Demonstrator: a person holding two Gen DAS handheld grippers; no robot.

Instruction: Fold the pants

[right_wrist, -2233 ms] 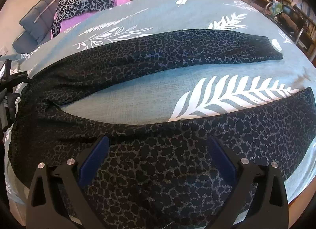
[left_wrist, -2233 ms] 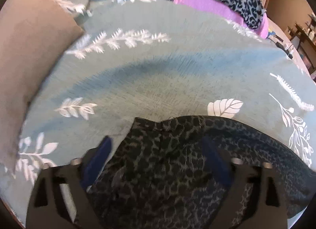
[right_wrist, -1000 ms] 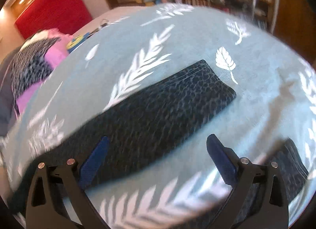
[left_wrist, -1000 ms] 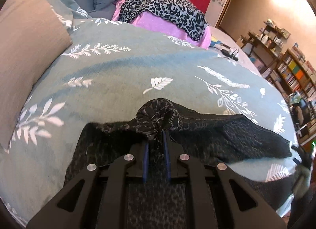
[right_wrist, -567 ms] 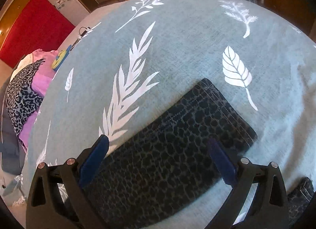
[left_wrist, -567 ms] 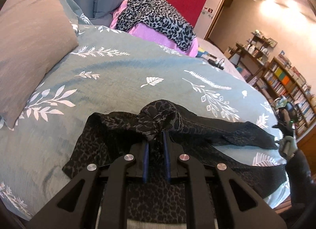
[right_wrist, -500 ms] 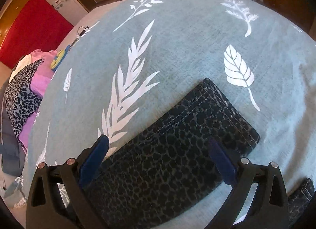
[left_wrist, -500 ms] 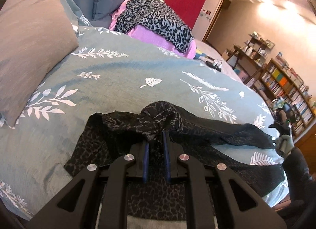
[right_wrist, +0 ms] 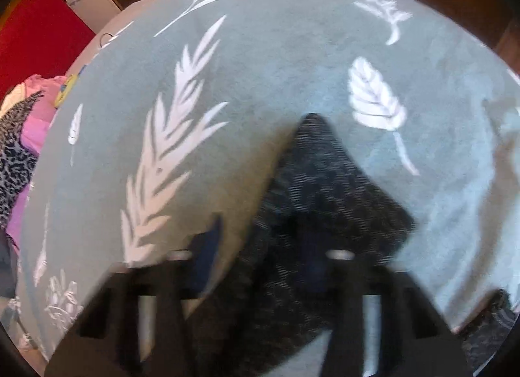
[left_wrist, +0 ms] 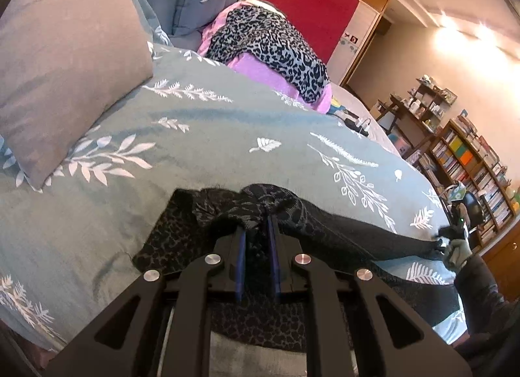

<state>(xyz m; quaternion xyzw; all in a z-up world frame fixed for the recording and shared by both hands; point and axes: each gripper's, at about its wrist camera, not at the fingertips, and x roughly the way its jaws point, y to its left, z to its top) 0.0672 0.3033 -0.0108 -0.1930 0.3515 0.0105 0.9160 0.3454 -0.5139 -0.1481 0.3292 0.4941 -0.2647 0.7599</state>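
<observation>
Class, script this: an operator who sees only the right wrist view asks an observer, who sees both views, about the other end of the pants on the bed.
Operator: The fingers of my right gripper have just been closing, with a leg end of the pants between them, but it is blurred. Where is the other gripper?
Observer: The left gripper is shut on bunched fabric at the waist end.
Operator: What lies beyond it?
Observer: A grey pillow rests on the bedspread, up to the left.
</observation>
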